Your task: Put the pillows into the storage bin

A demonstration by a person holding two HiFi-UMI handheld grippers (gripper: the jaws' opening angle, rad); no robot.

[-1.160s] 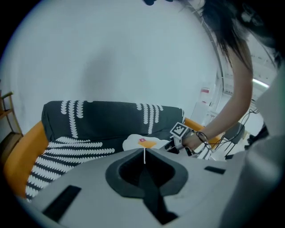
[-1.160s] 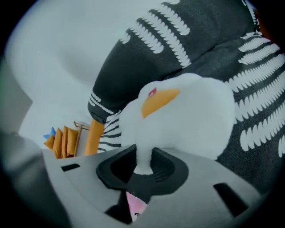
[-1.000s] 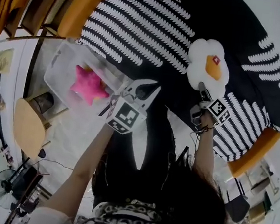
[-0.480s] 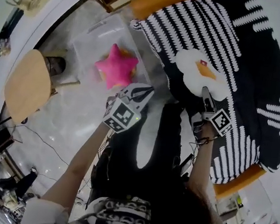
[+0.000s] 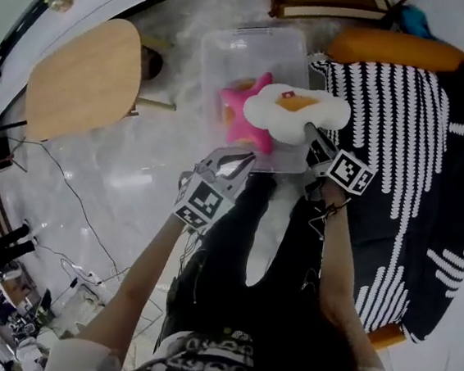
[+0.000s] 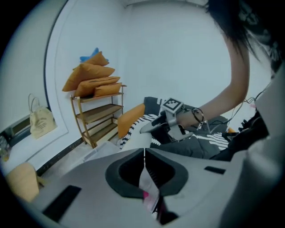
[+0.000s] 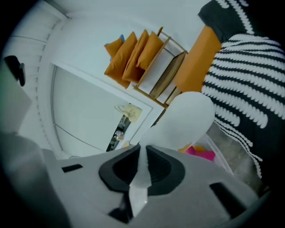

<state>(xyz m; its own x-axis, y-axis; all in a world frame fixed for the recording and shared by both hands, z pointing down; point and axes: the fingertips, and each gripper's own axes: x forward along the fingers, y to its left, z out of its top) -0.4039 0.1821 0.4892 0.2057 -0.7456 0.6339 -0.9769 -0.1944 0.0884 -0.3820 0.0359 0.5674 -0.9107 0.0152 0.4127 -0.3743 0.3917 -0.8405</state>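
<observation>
Egg pillow [image 5: 294, 110] held over the storage bin [image 5: 234, 51]
Your right hand-held gripper [image 5: 309, 133], jaws just tightened, grasps the white pillow's edge above the pink star pillow [image 5: 240, 120] lying in the bin; your left hand-held gripper [image 5: 236, 161] is clenched, empty.

Bright even light, fisheye-warped edges

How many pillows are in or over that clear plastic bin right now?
2. A pink star pillow lies in the bin; a white fried-egg pillow hangs over it, clamped in the jaws of the right gripper. Others may be hidden underneath.
</observation>
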